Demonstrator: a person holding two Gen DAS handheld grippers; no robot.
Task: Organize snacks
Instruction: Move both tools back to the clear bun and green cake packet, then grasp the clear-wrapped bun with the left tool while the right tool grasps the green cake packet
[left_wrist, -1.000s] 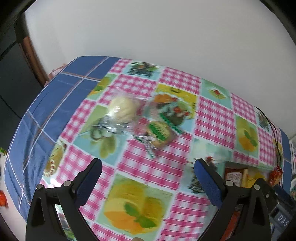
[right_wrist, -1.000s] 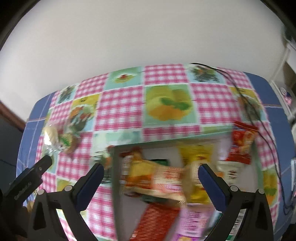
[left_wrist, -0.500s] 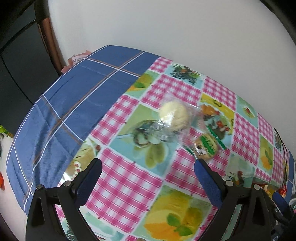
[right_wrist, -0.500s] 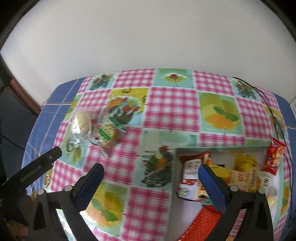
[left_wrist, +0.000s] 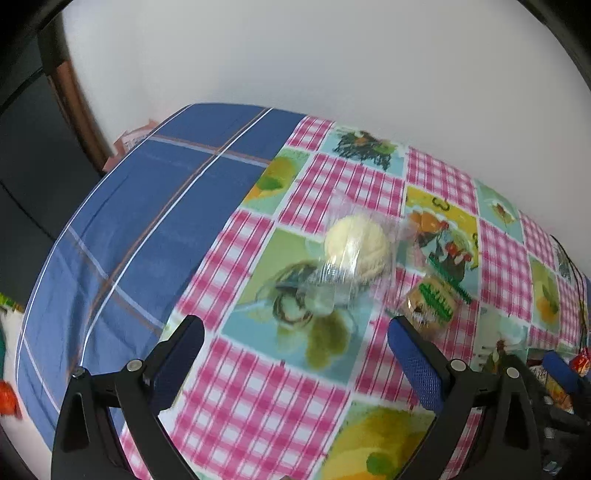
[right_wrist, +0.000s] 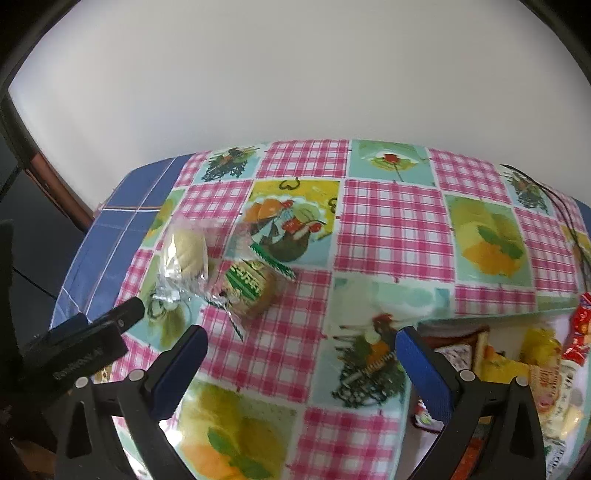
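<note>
Both of your wide-open hand-held grippers, left hand-held gripper (left_wrist: 295, 345) and right hand-held gripper (right_wrist: 301, 350), have swung toward the wrapped bun (left_wrist: 356, 249); its slippery wrapper could slide free or drag the cookie (left_wrist: 432, 302) along.

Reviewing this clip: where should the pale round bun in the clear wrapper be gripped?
Probably by the bunched, twisted end of the clear wrapper, coming from the near side. The pale round bun in the clear wrapper looks wide, and the open left hand-held gripper already faces that end.
</note>
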